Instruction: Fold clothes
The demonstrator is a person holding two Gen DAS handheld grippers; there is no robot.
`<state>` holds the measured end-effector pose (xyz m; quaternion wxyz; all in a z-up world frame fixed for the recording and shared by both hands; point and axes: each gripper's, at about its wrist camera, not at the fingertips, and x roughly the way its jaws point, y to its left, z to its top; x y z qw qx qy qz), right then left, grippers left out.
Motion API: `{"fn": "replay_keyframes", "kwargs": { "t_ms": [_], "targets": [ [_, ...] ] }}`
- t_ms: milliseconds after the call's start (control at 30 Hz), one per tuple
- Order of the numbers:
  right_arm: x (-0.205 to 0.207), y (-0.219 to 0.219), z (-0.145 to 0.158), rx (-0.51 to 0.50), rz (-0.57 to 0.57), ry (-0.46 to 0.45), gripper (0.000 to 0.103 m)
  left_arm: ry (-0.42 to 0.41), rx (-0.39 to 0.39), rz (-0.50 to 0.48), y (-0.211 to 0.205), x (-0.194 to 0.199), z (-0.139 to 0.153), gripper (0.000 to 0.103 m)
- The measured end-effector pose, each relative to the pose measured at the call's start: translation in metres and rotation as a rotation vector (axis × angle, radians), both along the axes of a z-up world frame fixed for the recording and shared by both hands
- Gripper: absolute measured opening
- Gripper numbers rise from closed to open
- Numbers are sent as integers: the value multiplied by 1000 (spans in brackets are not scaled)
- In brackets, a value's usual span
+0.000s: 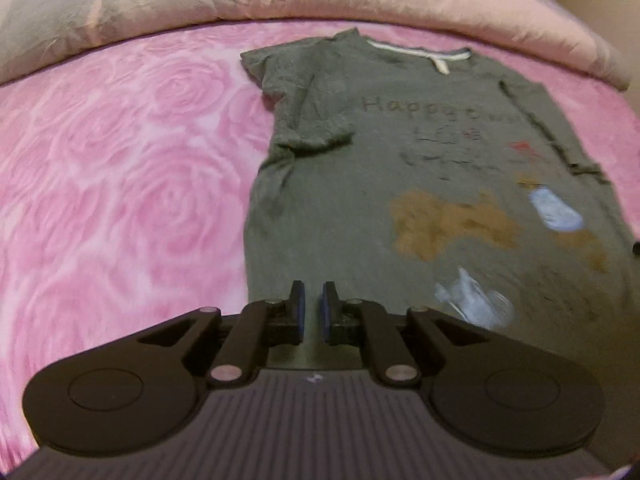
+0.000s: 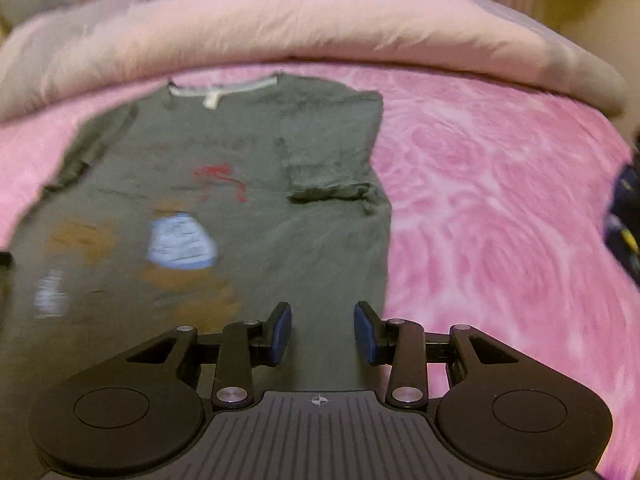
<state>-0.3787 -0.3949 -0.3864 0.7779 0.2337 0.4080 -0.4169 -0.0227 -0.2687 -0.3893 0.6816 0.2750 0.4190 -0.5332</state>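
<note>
A grey printed T-shirt (image 1: pixel 360 184) lies flat on the pink rose-patterned bed, collar away from me, both sleeves folded in over the body. It also shows in the right wrist view (image 2: pixel 280 240). My left gripper (image 1: pixel 313 300) is over the shirt's lower left part, its blue pads a narrow gap apart with nothing seen between them. My right gripper (image 2: pixel 322 322) is open and empty over the shirt's lower right part, close to its right edge. The hem is hidden under both grippers.
The pink bedspread (image 1: pixel 120 184) stretches to the left of the shirt and also to its right (image 2: pixel 500 220). A rolled pink and grey duvet (image 2: pixel 320 28) lies along the far side. A dark patterned cloth (image 2: pixel 624 216) sits at the right edge.
</note>
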Motion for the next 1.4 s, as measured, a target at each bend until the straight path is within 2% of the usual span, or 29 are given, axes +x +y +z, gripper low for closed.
{"fn": "replay_keyframes", "kwargs": {
  "t_ms": [67,200,233,333,400,467,533,633,733,800,1067,1267,1400],
  "targets": [
    [-6,24,6,35,-25,4,39,43,36,2,18,-8,0,7],
    [-16,69,-19,185,-77,160,39,57,120,-19,57,-31,-7,7],
    [-22,81,-17,197,-97,174,39,61,141,-22,67,-36,-8,7],
    [-30,101,-9,316,-133,246,39,105,244,2,92,-44,-5,7],
    [-33,107,1,368,-138,255,39,121,317,7,96,-47,3,8],
    [-32,105,19,380,-138,218,39,119,378,9,95,-49,14,8],
    [-30,98,41,368,-141,171,39,101,369,25,89,-50,34,12],
    [-25,84,68,346,-146,95,39,64,297,58,80,-57,75,25],
    [-20,69,91,330,-149,18,39,31,216,94,73,-67,113,27],
    [-21,64,106,325,-135,-15,39,16,189,135,75,-75,134,28],
    [-50,94,167,265,31,-35,39,-37,143,241,108,-137,192,31],
    [-88,132,194,230,117,-40,39,-77,76,265,140,-200,237,33],
    [-113,151,208,216,151,-44,40,-93,13,266,160,-234,259,38]
  ]
}}
